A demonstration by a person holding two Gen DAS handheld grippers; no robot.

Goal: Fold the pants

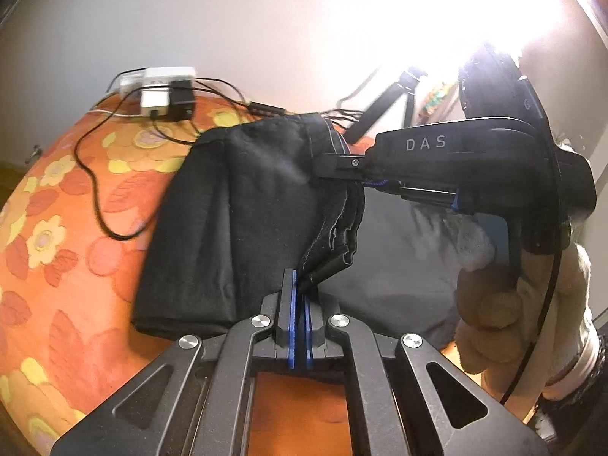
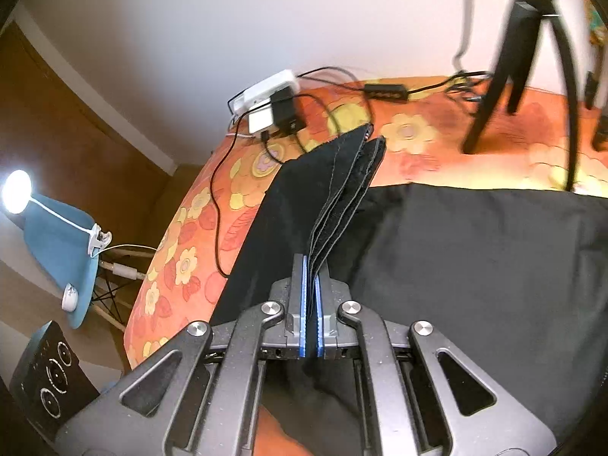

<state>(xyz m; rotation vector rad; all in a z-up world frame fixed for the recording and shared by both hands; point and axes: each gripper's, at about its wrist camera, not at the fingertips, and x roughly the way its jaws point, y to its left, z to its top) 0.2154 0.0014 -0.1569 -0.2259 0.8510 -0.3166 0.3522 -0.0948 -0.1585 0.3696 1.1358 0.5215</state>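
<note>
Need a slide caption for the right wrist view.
Right tool clamps the stacked hem edges of black pants, lifting them over a floral orange bedspread.

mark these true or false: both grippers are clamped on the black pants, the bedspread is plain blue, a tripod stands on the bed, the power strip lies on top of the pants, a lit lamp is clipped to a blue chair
1. Both grippers are clamped on the black pants. True: the left gripper and the right gripper are each shut on an edge of the black pants.
2. The bedspread is plain blue. False: the bedspread is orange with a flower pattern.
3. A tripod stands on the bed. True: the tripod has its legs on the bedspread.
4. The power strip lies on top of the pants. False: the power strip lies on the bedspread, beyond the pants and apart from them.
5. A lit lamp is clipped to a blue chair. True: the lamp clips onto the blue chair.
</note>
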